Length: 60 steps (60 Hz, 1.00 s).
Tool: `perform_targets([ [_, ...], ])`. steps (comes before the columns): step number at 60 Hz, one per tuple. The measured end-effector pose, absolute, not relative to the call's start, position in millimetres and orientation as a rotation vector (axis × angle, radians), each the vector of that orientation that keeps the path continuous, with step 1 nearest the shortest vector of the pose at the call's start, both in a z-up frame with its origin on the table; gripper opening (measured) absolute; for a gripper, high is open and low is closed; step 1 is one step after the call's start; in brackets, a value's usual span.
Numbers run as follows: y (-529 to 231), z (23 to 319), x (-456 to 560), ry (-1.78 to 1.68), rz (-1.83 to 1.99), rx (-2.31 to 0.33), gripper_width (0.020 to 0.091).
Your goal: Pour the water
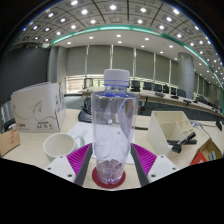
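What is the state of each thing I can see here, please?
Bottle: upright, cap on, held between the fingers.
Gripper: shut on the bottle, both pads against its sides.
Cup: upright on the table, open top; contents cannot be seen.
Cardboard box: open, beyond the fingers.

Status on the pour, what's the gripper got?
Gripper shut on water bottle, held upright, cap on. White cup on table, just off the pink pads. Path to cup unobstructed.
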<state>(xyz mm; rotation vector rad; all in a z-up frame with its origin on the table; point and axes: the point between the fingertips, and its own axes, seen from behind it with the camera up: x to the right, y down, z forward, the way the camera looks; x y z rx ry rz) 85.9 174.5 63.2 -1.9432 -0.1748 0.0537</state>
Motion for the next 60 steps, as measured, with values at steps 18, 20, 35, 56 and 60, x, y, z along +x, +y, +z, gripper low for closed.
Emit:
perform_targets([
  [18, 90, 92, 106, -0.023, -0.014, -2.108, 0.0862],
  [20, 75, 100, 107, 0.003, -0.032, -2.120, 0.0863],
  [35, -55, 156, 64, 0.111, -0.117, -2.260, 0.0861],
  [56, -179, 205, -34, 0.152, -0.117, -2.298, 0.0862],
  [60, -189, 210, -43, 0.137, -0.133, -2.295, 0.0864],
])
